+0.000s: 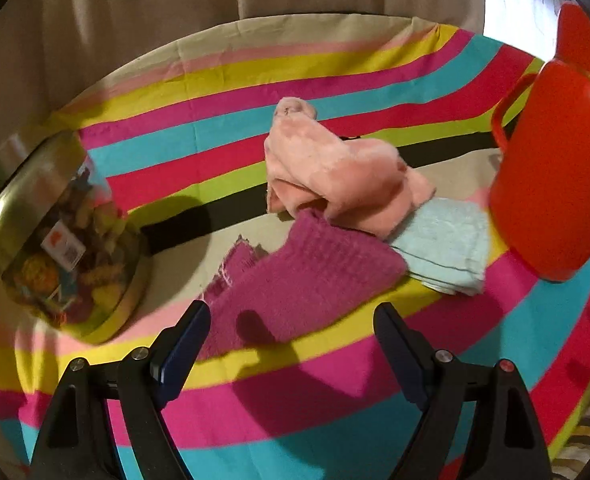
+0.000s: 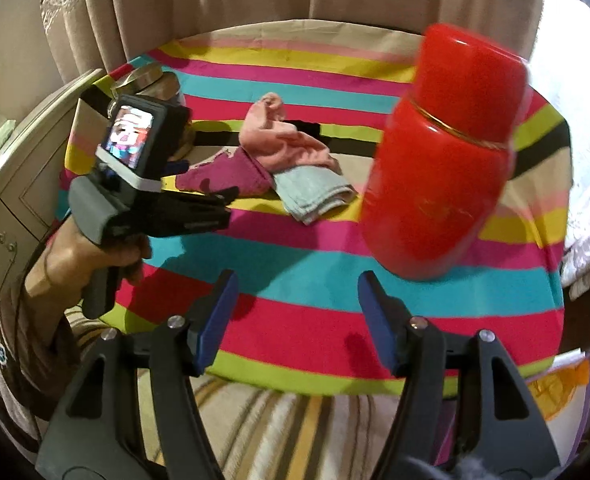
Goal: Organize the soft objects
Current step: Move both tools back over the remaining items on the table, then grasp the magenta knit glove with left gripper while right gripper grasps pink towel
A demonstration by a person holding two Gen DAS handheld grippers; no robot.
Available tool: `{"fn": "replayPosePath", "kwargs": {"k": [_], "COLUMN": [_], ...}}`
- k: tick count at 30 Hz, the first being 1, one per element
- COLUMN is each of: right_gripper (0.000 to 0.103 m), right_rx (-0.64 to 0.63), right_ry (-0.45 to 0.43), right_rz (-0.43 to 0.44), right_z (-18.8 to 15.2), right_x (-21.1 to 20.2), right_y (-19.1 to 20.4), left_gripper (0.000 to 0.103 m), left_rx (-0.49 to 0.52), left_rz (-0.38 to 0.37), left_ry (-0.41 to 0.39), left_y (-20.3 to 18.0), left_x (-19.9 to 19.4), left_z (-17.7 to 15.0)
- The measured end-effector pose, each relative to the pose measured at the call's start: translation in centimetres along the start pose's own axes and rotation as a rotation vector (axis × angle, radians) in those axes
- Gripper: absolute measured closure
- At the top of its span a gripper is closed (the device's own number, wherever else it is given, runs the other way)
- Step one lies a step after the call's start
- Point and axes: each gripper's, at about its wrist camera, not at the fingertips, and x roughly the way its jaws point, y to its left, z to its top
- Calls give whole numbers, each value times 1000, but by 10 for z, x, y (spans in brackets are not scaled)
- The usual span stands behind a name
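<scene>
Where the three soft cloths lie bunched together near the middle of the striped counter, the pink cloth sits crumpled on top, its rolled end pointing toward the far edge. It overlaps both neighbours: the magenta cloth spreads flat on the near side with a frayed edge, and the pale blue folded cloth lies just beside it, touching the pink one.

Seen from the left wrist, the left tool hangs just short of the magenta cloth with its jaws spread wide and nothing between them; its shadow falls on the cloth's near part. From the right wrist view, the same tool shows from the side, gripped by the person's left hand, its tips close above the magenta cloth.

The right tool is likewise released, jaws apart and empty, held over the near stripes of the counter, well apart from the cloths.

A red flask stands to the right of the pile, near the blue cloth. A clear jar with a gold lid, filled with colourful pieces, stands at the left. Beige curtains hang behind.
</scene>
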Motion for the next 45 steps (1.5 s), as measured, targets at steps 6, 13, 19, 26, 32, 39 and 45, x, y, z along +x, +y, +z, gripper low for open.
{"fn": "replayPosePath", "kwargs": {"k": [6, 13, 19, 26, 32, 39, 45], "right_gripper": [36, 36, 35, 32, 31, 31, 74], "right_rx": [-35, -15, 11, 12, 39, 57, 44], "right_ry": [-2, -3, -6, -3, 20, 24, 51], "right_rz": [7, 5, -15, -31, -37, -52, -80], "right_z": [23, 52, 76, 99, 112, 124, 123], "right_x": [21, 55, 84, 125, 160, 188, 210], "right_y": [15, 21, 24, 30, 26, 20, 20], "left_gripper": [18, 49, 74, 94, 94, 93, 26], "left_rx": [-3, -55, -98, -253, -412, -447, -368], "left_rz": [3, -70, -110, -132, -132, -160, -111], "left_ry": [31, 17, 10, 9, 1, -36, -35], "left_y": [10, 24, 31, 55, 85, 97, 83], "left_x": [26, 27, 23, 12, 4, 2, 5], "left_z": [-1, -1, -4, -7, -19, -22, -21]}}
